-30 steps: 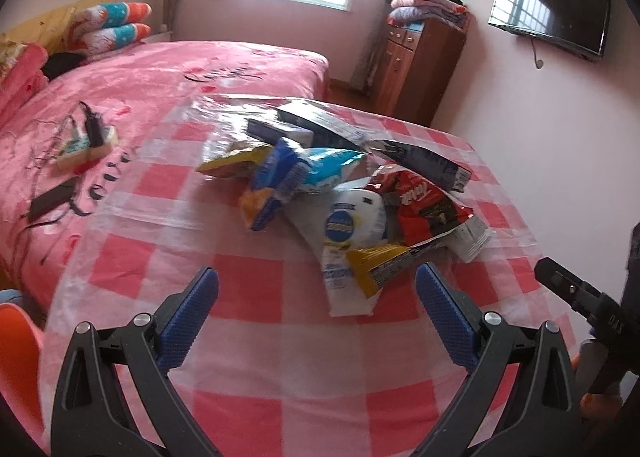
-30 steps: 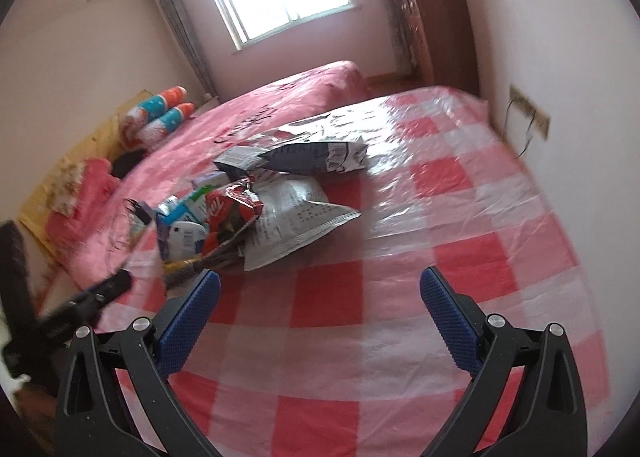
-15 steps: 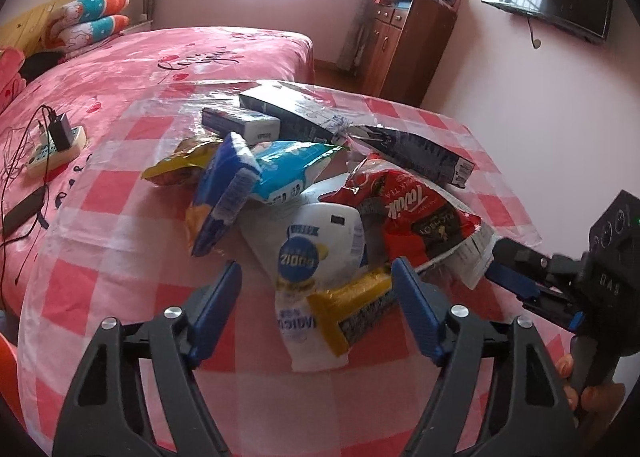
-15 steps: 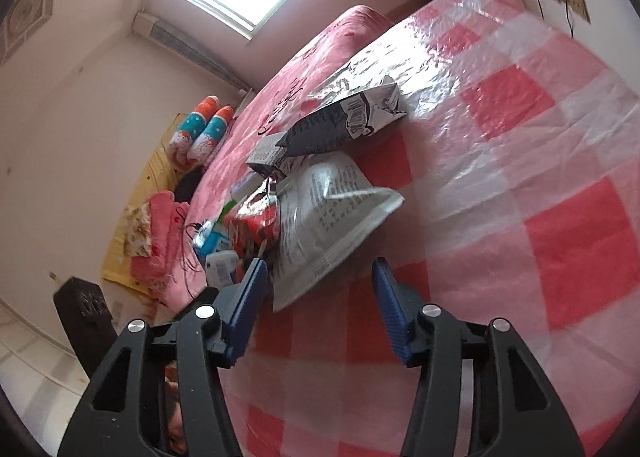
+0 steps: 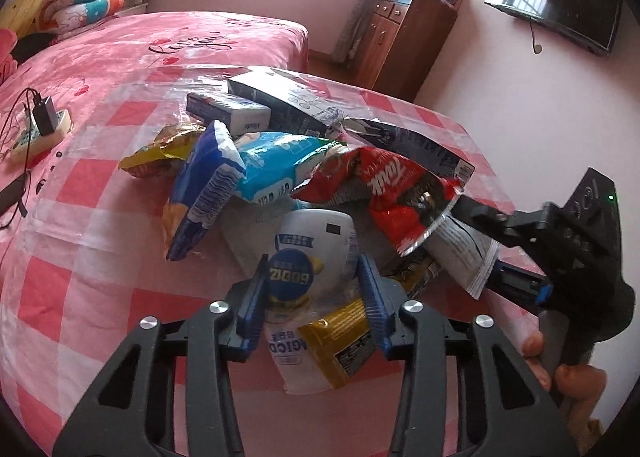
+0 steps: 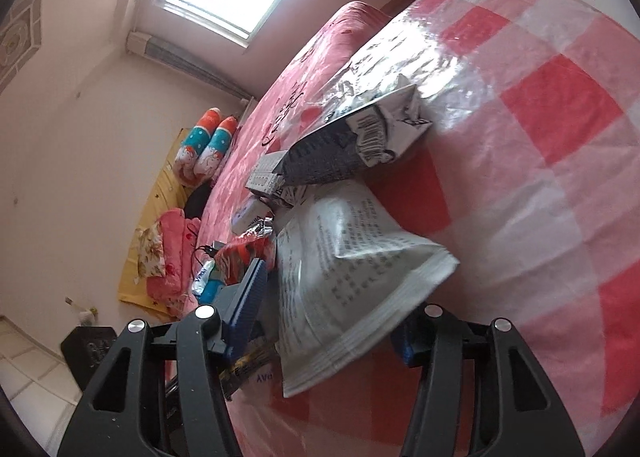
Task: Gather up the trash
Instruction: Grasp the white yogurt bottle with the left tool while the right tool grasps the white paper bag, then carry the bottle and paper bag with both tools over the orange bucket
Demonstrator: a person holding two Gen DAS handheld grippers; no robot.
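Both claws have just been closing, each around a wrapper in the heap on the checked counter [image 5: 100, 297]. The left claw [image 5: 314, 297] now has its blue pads against the sides of the white pouch [image 5: 312, 257] with the blue badge — pinching it, as far as I can tell. The right claw [image 6: 328, 317] has the grey printed bag [image 6: 352, 269] between its pads; whether they press on it yet I cannot tell. So the pickup looks begun, not finished.

The pouch lies at the near edge of the heap, its long axis running away from the claw toward the red bag [image 5: 392, 193]. The grey bag lies beside the pile, its sealed end pointing down toward the claw.
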